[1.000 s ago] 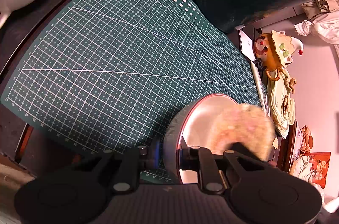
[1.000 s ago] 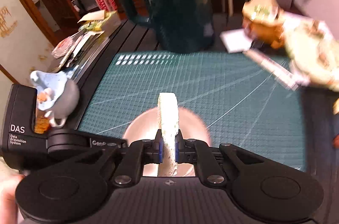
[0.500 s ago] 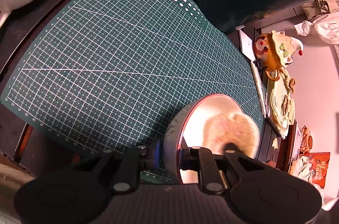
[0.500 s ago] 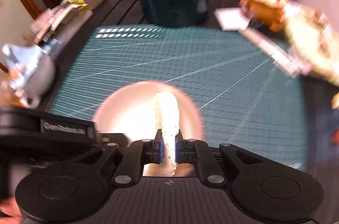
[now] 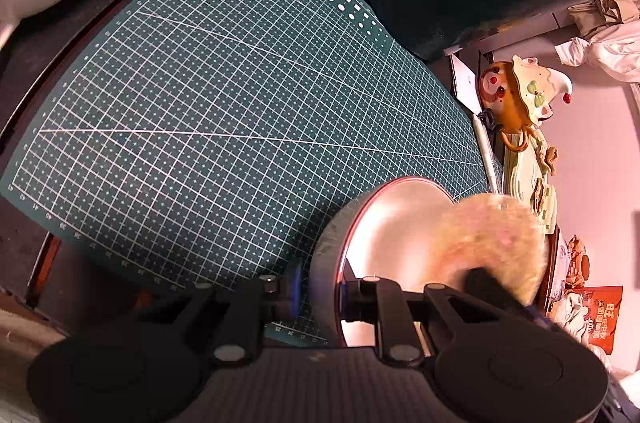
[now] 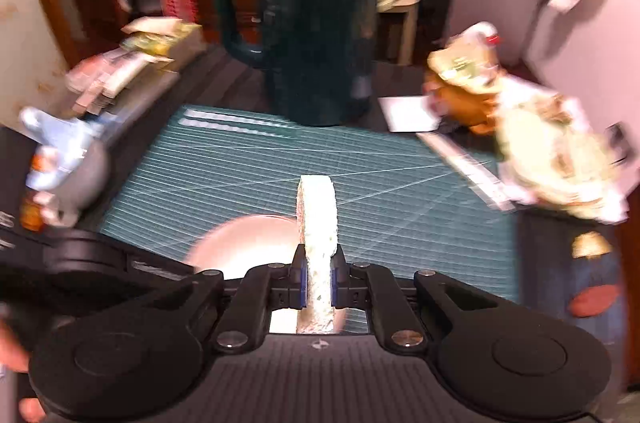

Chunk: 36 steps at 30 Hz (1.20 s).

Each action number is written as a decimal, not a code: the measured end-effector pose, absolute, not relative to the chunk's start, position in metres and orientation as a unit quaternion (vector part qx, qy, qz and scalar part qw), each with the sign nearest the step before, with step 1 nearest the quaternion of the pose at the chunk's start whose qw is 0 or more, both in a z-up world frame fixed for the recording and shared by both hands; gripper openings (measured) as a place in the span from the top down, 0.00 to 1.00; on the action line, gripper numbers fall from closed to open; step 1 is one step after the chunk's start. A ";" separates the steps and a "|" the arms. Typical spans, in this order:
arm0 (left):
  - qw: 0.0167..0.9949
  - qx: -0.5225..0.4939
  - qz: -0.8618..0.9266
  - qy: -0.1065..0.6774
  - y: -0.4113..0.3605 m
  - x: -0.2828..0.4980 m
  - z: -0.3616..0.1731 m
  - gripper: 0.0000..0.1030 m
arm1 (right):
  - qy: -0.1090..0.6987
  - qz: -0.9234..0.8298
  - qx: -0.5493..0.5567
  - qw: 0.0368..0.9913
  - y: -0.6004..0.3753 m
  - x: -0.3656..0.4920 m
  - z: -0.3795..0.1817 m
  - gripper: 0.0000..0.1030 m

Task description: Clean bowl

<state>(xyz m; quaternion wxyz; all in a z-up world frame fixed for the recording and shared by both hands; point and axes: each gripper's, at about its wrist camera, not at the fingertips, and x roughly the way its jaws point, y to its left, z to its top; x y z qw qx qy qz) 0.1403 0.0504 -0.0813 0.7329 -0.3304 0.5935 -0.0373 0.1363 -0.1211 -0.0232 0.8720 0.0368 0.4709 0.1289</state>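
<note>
Left wrist view: left claw (image 5: pixel 320 293) pinched on bowl (image 5: pixel 396 223) rim, bowl tipped on edge over mat (image 5: pixel 240 103). Right claw (image 6: pixel 319 281) clamped on sponge (image 6: pixel 317 223), long axis forward; bowl (image 6: pixel 244 243) just ahead, leftward, sponge overlapping its right side.

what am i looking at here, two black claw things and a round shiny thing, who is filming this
No robot: a person holds one black claw in each hand, and each claw carries a camera looking along its fingers. The left view shows the left claw pinching the rim of a metal bowl, tilted over a green cutting mat. The right view shows the right claw shut on a pale sponge, the blurred sponge seen at the bowl in the left view. Behind the mat stands a dark jug; a figurine sits at its side.
</note>
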 end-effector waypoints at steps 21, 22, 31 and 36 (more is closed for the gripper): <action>0.740 -0.319 -0.039 0.591 0.052 0.138 -0.083 0.82 | 0.454 0.047 -0.067 0.887 -0.105 0.126 -0.026 0.92; 0.740 -0.319 -0.039 0.591 0.052 0.138 -0.084 0.82 | 0.448 0.048 -0.059 0.891 -0.109 0.125 -0.021 0.92; 0.740 -0.316 -0.039 0.592 0.052 0.142 -0.084 0.82 | 0.494 0.128 0.039 0.859 -0.114 0.138 -0.039 0.91; 0.741 -0.313 -0.042 0.593 0.053 0.140 -0.085 0.82 | 0.531 0.145 0.065 0.832 -0.112 0.149 -0.063 0.91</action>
